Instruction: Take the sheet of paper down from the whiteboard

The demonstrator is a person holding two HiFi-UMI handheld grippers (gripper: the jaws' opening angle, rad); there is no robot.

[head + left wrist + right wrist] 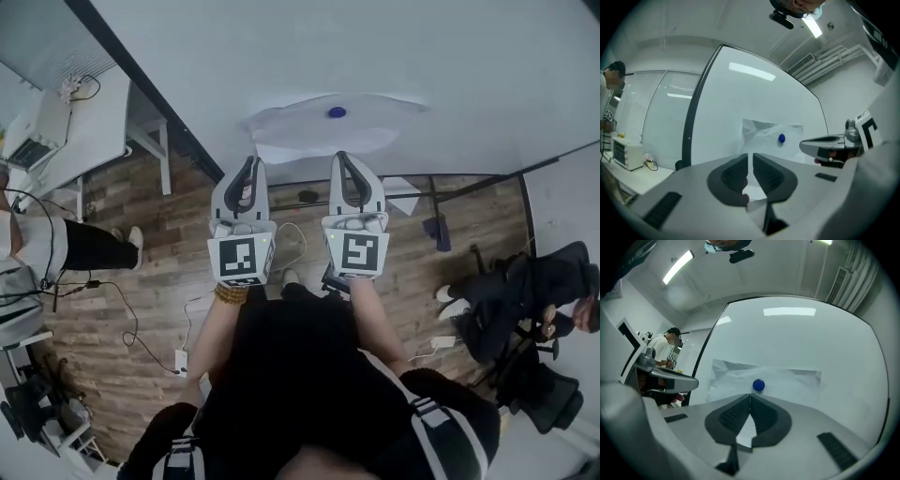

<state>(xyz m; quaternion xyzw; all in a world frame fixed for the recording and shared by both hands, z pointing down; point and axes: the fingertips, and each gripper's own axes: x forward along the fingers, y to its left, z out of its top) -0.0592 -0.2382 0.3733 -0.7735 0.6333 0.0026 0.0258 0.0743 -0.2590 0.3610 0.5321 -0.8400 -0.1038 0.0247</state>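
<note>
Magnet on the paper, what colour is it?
Blue. The magnet shows best in the right gripper view.

The head camera is looking steeply down past the left hand-held gripper [253, 164] and right hand-held gripper [341, 157] at the whiteboard [394, 47] and floor [141, 253]. Each gripper camera is facing the board level, close up. All three are sharing the sheet of paper [300, 127] and its blue magnet [337, 112].
</note>
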